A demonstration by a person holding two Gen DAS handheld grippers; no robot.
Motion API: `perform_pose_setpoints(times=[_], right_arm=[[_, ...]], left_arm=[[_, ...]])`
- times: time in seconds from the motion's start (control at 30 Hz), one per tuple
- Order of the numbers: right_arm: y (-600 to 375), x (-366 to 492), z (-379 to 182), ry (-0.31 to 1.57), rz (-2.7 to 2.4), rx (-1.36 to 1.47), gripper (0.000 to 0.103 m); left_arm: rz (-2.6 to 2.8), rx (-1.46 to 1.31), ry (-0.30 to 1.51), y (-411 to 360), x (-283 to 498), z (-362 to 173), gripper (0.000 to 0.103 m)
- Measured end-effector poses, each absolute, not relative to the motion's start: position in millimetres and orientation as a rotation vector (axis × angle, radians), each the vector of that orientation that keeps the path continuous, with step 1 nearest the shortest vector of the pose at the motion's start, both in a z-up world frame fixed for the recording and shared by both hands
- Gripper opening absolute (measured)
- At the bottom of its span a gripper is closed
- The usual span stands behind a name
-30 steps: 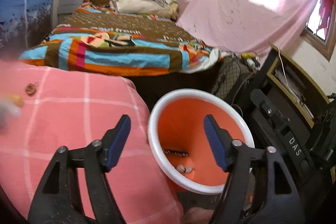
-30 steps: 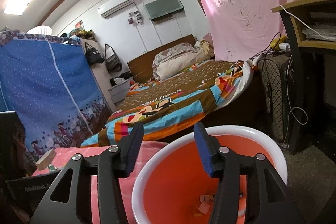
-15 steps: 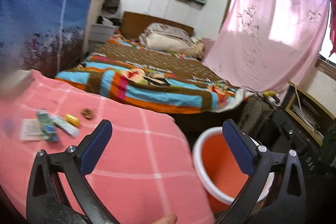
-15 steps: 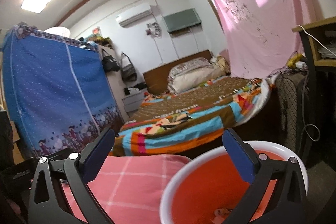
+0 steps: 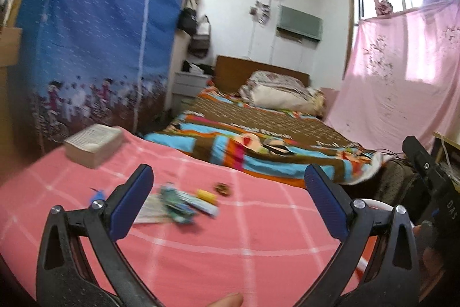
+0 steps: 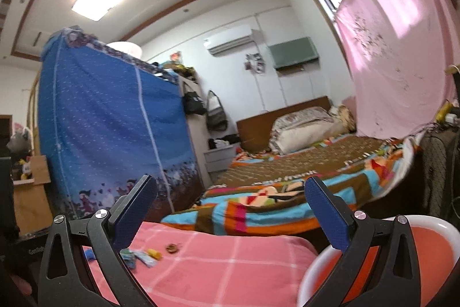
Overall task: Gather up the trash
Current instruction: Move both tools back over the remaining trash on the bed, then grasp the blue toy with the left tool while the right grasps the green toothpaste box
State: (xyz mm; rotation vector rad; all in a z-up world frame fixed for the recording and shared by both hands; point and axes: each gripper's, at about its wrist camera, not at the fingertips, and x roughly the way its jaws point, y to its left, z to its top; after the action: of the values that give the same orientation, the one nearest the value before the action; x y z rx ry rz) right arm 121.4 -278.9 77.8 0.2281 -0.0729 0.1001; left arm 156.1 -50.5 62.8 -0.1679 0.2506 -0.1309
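Both tools swung from one bucket, jaws newly apart, empty.

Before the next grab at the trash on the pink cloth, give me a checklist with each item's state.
1. Left gripper jaws open and empty: ok.
2. Right gripper jaws open and empty: ok.
3. Trash in view: ok, a wrapper pile, a yellow piece and a brown scrap lie on the pink cloth.
4. Orange bin beside the cloth's edge, mouth open: ok.
5. Sharp view of the wrappers: not ok, blurred.
6. Book apart from the trash: ok.
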Motion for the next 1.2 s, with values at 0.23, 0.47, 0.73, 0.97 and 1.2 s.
perform_pose_setpoints(times=[0.23, 0.47, 0.73, 0.97, 1.2], right_arm=[[-238.4, 132.9, 73.0, -0.09, 0.185, 0.173, 0.103], [-197.2, 139.7, 62.0, -0.08, 0.243, 0.078, 0.103], [-162.8, 169.9, 51.6, 0.037, 0.328, 0.051, 0.103], [-131.1, 202.6, 39.9, 0.227, 0.375, -0.016, 0.102], [-110.6, 239.2, 19.5, 0.481, 0.477, -0.038, 0.085]], left_arm=[[-0.056, -0.116, 0.155, -11.1, 145.8, 58.3, 0.103], [0.016, -0.028, 0.099, 18.9, 139.6, 42.4, 0.103], [0.035, -0.073, 0.234, 56.8, 158.0, 33.4, 0.103], [0.038, -0.156, 0.391, 76.6, 181.6, 16.7, 0.103], [0.025, -0.215, 0.522, 84.2, 202.1, 3.8, 0.099]])
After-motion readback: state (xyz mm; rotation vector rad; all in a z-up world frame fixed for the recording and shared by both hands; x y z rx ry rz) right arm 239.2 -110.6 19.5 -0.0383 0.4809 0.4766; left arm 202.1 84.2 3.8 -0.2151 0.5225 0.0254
